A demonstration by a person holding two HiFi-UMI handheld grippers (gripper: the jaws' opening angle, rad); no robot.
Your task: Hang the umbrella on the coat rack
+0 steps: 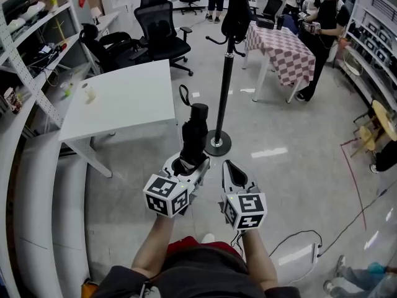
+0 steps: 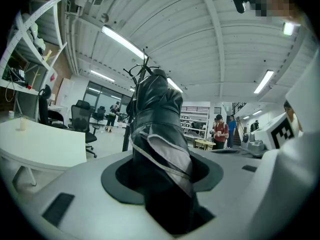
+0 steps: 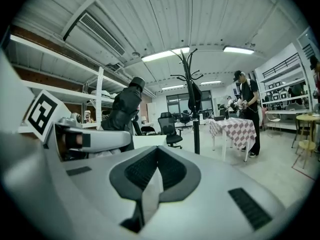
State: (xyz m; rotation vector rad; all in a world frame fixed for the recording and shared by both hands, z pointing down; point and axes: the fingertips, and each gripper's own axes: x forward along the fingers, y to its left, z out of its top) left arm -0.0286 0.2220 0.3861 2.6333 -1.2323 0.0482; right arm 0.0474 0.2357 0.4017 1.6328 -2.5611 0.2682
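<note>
The left gripper [image 1: 189, 166] is clamped on the folded black umbrella [image 1: 195, 135], its jaws spread wide round the bundled fabric (the left gripper view shows the cloth filling the gap between them). The umbrella sticks out ahead of the gripper, with a strap loop [image 1: 184, 95] curling off near its far end. Just to its right, the right gripper [image 1: 232, 176] has its jaws pressed together with nothing between them.

Beyond the umbrella's tip stands the coat rack [image 1: 226, 73], a black pole on a round base [image 1: 218, 143] that sits on the floor just right of the umbrella in the head view. Something dark [image 1: 237, 14] hangs on its hooks. The umbrella is not on the rack.

A white table [image 1: 124, 98] stands to the left and black chairs [image 1: 158, 30] behind it. A checked table [image 1: 282, 45] stands past the rack, with a person [image 1: 325, 23] beside it.
</note>
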